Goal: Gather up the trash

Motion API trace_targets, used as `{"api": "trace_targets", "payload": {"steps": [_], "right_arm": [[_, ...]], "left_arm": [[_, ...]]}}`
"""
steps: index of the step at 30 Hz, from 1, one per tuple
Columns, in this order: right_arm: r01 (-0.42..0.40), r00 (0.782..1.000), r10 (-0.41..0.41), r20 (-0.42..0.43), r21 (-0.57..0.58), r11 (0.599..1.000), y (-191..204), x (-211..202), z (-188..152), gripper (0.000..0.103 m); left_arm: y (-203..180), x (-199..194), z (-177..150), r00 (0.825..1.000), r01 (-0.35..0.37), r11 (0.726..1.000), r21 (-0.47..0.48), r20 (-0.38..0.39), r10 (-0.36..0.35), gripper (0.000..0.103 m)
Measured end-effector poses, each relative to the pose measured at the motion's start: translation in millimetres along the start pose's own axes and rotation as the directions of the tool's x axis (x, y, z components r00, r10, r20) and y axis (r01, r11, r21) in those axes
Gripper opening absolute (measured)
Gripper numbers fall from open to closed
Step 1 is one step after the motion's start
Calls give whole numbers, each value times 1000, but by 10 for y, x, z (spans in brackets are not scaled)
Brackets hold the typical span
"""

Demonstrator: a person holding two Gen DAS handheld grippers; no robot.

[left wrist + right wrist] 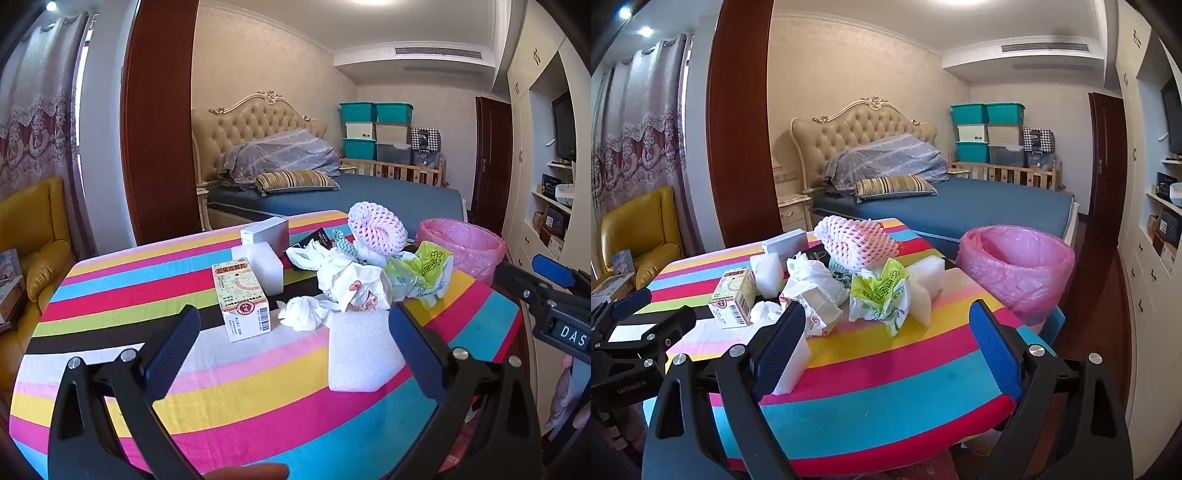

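A heap of trash lies on the striped table point(184, 280): a medicine box point(242, 299), a crumpled tissue point(301, 314), a white foam block point(364, 350), white bags point(351, 280), a green printed bag point(424, 269) and a pink foam net point(376, 227). A bin with a pink liner point(465, 249) stands at the table's far right; it also shows in the right wrist view point(1015, 269). My left gripper point(291, 347) is open and empty, just short of the foam block. My right gripper point(886, 347) is open and empty, facing the green bag point(882, 295) and foam net point(857, 240).
A white box point(266, 230) and a translucent block point(264, 269) stand behind the medicine box. A bed point(369, 195) lies beyond the table, a yellow armchair point(33, 240) to the left, shelves point(554, 206) to the right.
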State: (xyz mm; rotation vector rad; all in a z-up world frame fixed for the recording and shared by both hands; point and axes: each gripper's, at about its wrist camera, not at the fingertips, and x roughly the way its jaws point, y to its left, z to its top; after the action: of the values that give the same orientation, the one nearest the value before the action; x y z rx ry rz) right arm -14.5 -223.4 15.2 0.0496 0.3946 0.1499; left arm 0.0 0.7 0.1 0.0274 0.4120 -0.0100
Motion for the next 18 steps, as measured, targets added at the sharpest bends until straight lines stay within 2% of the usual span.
{"api": "trace_targets", "payload": {"steps": [18], "right_arm": [[-1, 1000, 1, -14, -5, 1000, 6, 35, -3, 85]], "left_arm": [[-4, -19, -17, 1000, 1, 1000, 9, -2, -1, 99]]}}
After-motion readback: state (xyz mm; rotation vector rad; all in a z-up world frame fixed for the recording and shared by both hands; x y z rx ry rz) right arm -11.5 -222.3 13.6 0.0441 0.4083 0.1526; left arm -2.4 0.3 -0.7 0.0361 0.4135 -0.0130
